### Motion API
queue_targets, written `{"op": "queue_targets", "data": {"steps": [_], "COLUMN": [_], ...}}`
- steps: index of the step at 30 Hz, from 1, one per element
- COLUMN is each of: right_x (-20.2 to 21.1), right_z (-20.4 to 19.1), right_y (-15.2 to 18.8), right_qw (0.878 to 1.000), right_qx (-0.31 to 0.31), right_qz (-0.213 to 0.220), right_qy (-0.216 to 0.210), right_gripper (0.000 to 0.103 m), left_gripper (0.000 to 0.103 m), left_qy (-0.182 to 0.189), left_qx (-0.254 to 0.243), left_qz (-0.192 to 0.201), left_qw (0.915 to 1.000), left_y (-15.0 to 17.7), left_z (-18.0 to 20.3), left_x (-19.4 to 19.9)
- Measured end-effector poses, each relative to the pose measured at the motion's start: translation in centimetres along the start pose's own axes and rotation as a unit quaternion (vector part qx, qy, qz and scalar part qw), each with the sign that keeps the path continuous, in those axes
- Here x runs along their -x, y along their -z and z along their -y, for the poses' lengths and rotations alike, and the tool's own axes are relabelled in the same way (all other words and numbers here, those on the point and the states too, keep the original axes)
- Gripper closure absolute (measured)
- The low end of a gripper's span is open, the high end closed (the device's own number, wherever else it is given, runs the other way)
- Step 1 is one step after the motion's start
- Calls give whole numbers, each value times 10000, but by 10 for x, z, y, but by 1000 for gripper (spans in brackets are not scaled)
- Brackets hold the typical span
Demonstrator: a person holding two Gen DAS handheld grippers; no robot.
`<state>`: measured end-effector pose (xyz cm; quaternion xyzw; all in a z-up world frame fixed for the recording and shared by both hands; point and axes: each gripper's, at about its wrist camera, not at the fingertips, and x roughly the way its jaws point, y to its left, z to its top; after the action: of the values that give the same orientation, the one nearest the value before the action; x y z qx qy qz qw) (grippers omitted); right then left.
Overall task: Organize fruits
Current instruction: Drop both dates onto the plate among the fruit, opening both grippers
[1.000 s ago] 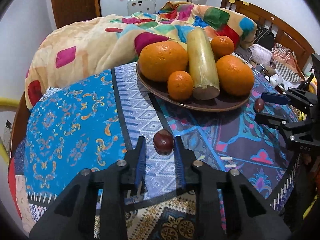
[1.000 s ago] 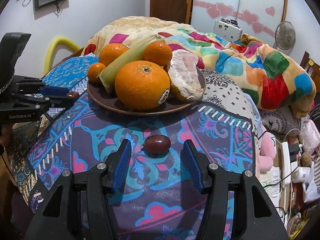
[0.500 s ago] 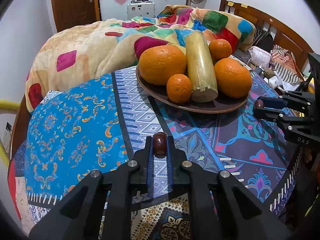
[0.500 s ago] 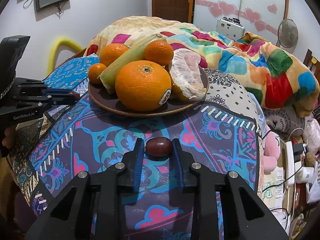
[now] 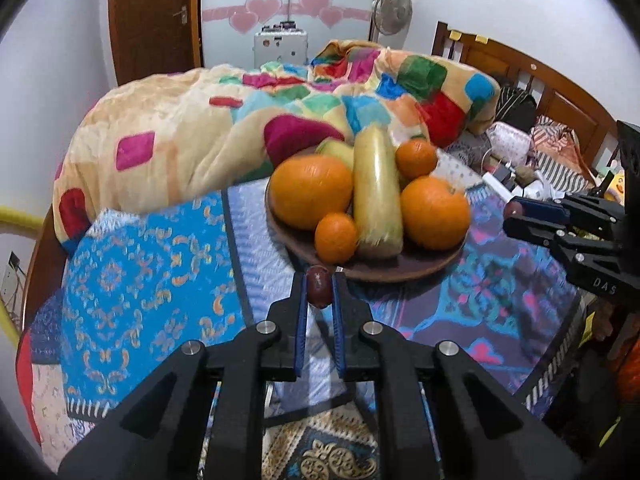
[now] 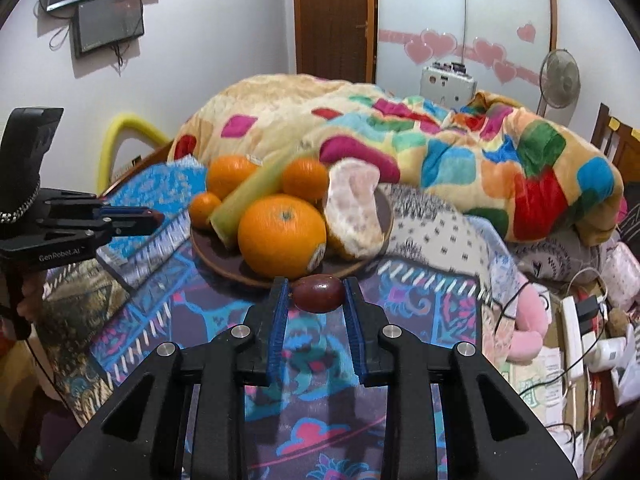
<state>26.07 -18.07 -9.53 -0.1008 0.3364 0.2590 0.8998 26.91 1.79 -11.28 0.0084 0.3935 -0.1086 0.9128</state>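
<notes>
A brown plate (image 5: pixel 400 270) on the patterned cloth holds large oranges (image 5: pixel 310 192), small oranges (image 5: pixel 335 238) and a long yellow-green fruit (image 5: pixel 376 200); the right wrist view also shows a peeled pomelo piece (image 6: pixel 354 216) on the plate (image 6: pixel 224 266). My left gripper (image 5: pixel 319 292) is shut on a dark red grape (image 5: pixel 319 291), held above the cloth just before the plate. My right gripper (image 6: pixel 318 294) is shut on a second dark red grape (image 6: pixel 318 294), lifted near the plate's front rim. The right gripper also shows in the left wrist view (image 5: pixel 514 216).
The table is covered by a patterned blue and purple cloth (image 5: pixel 140 280). A colourful quilt (image 5: pixel 240 120) lies heaped behind the plate. A wooden bed frame (image 5: pixel 540 76) and clutter with cables (image 6: pixel 580 320) sit at the right. A yellow tube (image 6: pixel 120 136) curves at the left.
Both grippers closed on their grapes, then lifted them off the cloth and moved them toward the plate.
</notes>
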Motion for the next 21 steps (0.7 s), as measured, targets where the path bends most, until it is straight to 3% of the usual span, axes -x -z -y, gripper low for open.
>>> {"op": "queue_targets", "data": {"steps": [13, 21], "right_x": [-18, -35], "right_z": [-2, -1], "right_y": [-33, -40], "right_qw": [9996, 9998], "right_qx": [98, 22], "right_qz": [271, 175], "right_qy": [69, 51], "right_gripper": [78, 78], "left_gripper": [92, 92], "left_qy": [119, 86], "left_qx": [-115, -175], "left_qz": [233, 146], "left_qw": [9996, 9997], "left_y": [-42, -47], "left_z": [18, 24], "left_x": [-13, -31]}}
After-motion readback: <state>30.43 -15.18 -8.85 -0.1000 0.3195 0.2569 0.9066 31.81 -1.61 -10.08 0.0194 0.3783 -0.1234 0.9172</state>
